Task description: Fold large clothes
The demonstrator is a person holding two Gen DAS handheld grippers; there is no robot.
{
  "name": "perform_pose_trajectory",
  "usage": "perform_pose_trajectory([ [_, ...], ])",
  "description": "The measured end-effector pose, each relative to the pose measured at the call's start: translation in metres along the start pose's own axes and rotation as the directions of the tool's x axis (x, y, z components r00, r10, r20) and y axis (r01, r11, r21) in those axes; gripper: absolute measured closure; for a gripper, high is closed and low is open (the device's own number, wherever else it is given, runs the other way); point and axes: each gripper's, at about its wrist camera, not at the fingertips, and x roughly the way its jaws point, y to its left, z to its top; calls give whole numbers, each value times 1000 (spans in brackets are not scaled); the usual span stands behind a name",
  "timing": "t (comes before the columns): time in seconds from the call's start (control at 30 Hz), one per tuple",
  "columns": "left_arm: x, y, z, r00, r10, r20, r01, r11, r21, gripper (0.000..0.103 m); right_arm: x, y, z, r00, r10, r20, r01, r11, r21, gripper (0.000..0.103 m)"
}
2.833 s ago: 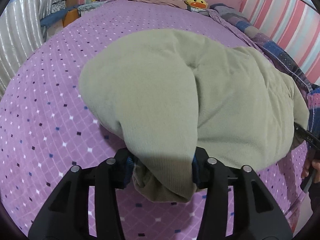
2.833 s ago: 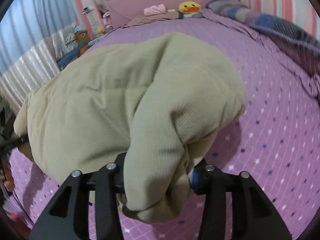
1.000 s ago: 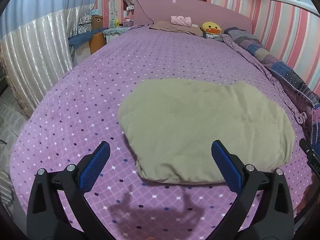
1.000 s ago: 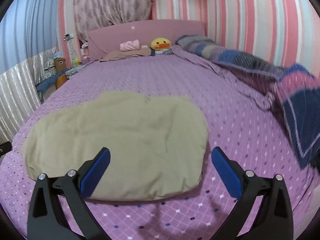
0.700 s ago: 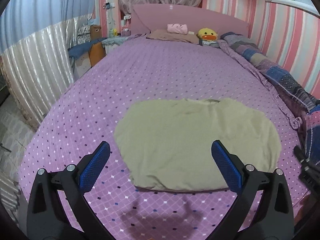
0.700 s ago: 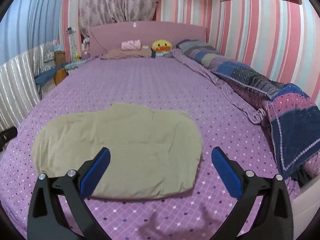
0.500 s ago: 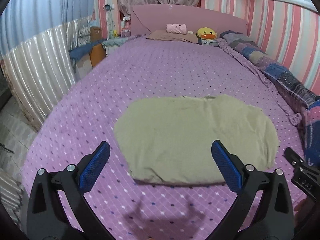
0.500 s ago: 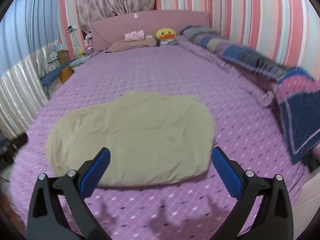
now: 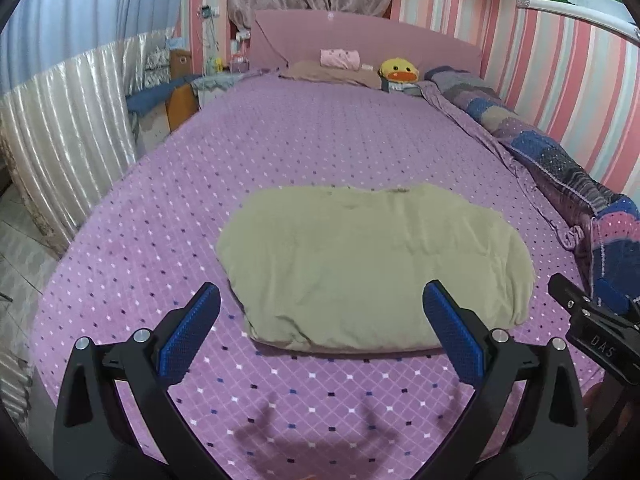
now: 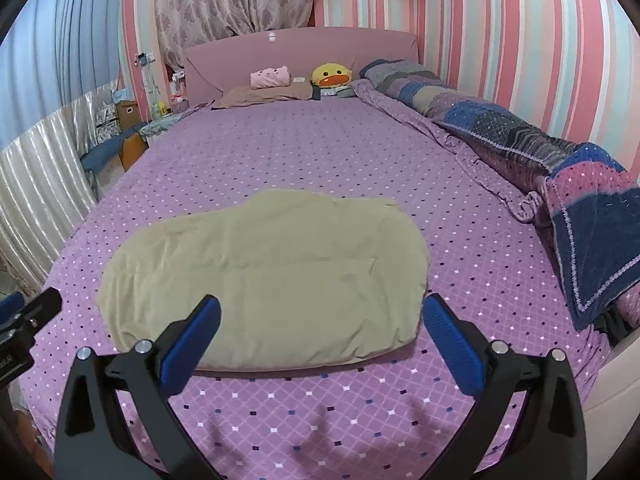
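A beige garment (image 9: 372, 264) lies folded into a flat oblong on the purple dotted bedspread (image 9: 320, 148), near the foot of the bed. It also shows in the right wrist view (image 10: 268, 276). My left gripper (image 9: 320, 336) is open and empty, held above the bed just short of the garment's near edge. My right gripper (image 10: 320, 336) is open and empty too, above the garment's near edge. The right gripper's tip shows at the right in the left wrist view (image 9: 592, 328), and the left one's tip at the left in the right wrist view (image 10: 28, 320).
A patchwork blanket (image 10: 560, 168) is bunched along the bed's right side. A pink roll (image 10: 270, 77), a brown pillow (image 10: 264, 94) and a yellow duck toy (image 10: 331, 75) lie by the pink headboard (image 9: 360, 40). A silvery curtain (image 9: 68, 120) and boxes stand on the left.
Both grippers held folds of the garment 2.8 s ago, then let go and opened. They have since pulled back and up. The garment now lies flat and folded.
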Motion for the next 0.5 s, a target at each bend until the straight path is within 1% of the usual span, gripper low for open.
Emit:
perform_pose_trajectory([
  [0.23,-9,-5,3,1000,-6,20,5,1000,27,3,-8,3,2,1000,23,15,-23,1000,-2,2],
  [0.33,-11,-7,4,1000,6,31,-7,999,42,3,-9,4,3,1000,21,20,-21,1000,-6,2],
  [0.5,-10,-9,4,1000,11,24,-13,999,53,3,-8,5,3,1000,10,24,-10,1000,-6,2],
])
